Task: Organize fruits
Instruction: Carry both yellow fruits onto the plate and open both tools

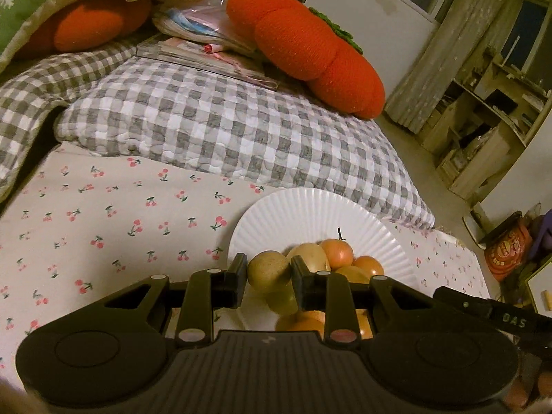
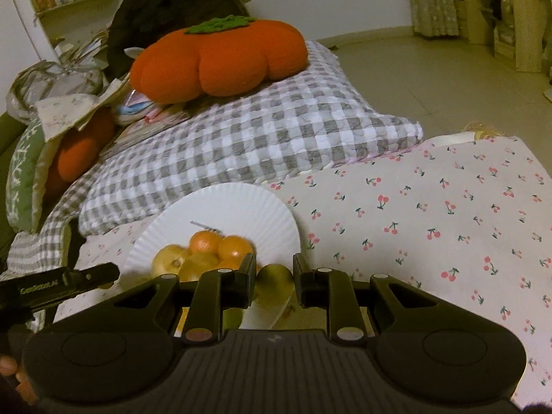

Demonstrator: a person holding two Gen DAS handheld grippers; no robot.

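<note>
While each gripper [image 1: 269, 274] [image 2: 274, 276] pinches a yellow-green fruit [image 1: 269, 270] [image 2: 274, 281], cherry-print sheet [image 1: 103, 227] under white plate [image 1: 310, 207], gingham quilt [image 1: 224, 127] behind.

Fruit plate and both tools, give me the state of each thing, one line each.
left tool: fingers either side of a yellow-green fruit, apparently gripping it
right tool: fingers around another yellow-green fruit at the plate's edge
white paper plate: on the cherry-print sheet, holding a fruit pile

Plate [image 1: 321, 210] near rim hidden behind left tool [image 1: 269, 272].
</note>
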